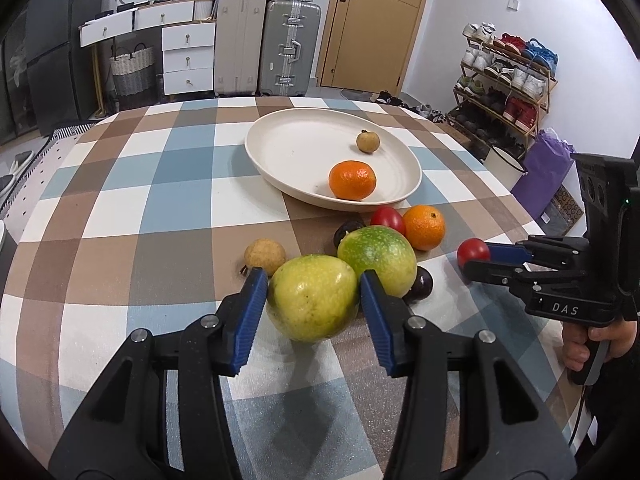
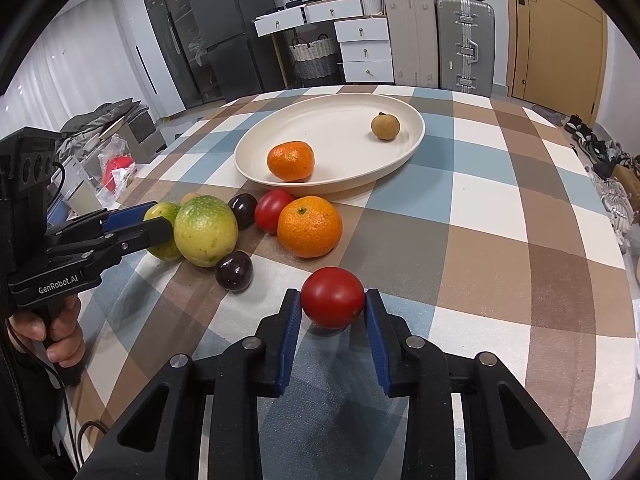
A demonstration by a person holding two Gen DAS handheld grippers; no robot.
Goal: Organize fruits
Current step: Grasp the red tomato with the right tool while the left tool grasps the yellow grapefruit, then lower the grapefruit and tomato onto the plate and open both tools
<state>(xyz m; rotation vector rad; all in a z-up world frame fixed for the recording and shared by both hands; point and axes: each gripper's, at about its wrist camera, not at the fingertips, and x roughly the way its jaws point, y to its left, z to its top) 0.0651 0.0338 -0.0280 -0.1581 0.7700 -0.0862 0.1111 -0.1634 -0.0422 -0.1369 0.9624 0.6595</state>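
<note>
My left gripper (image 1: pixel 313 280) is shut on a yellow-green passion fruit (image 1: pixel 312 298) low over the checked table; it also shows in the right wrist view (image 2: pixel 162 220). My right gripper (image 2: pixel 332 296) is shut on a red tomato (image 2: pixel 333 297), also seen in the left wrist view (image 1: pixel 473 251). The white plate (image 1: pixel 280 148) holds a tangerine (image 1: pixel 352 180) and a longan (image 1: pixel 368 141). On the cloth lie a second green passion fruit (image 1: pixel 378 254), a tangerine (image 1: pixel 424 227), another tomato (image 1: pixel 387 219), two dark purple fruits (image 2: pixel 234 271) and a longan (image 1: pixel 265 256).
The checked tablecloth (image 1: pixel 140 220) covers the round table. Suitcases (image 1: pixel 292 48), drawers (image 1: pixel 188 56) and a shoe rack (image 1: pixel 508 80) stand beyond the far edge. A person's hand (image 2: pixel 56 332) holds the left gripper's handle.
</note>
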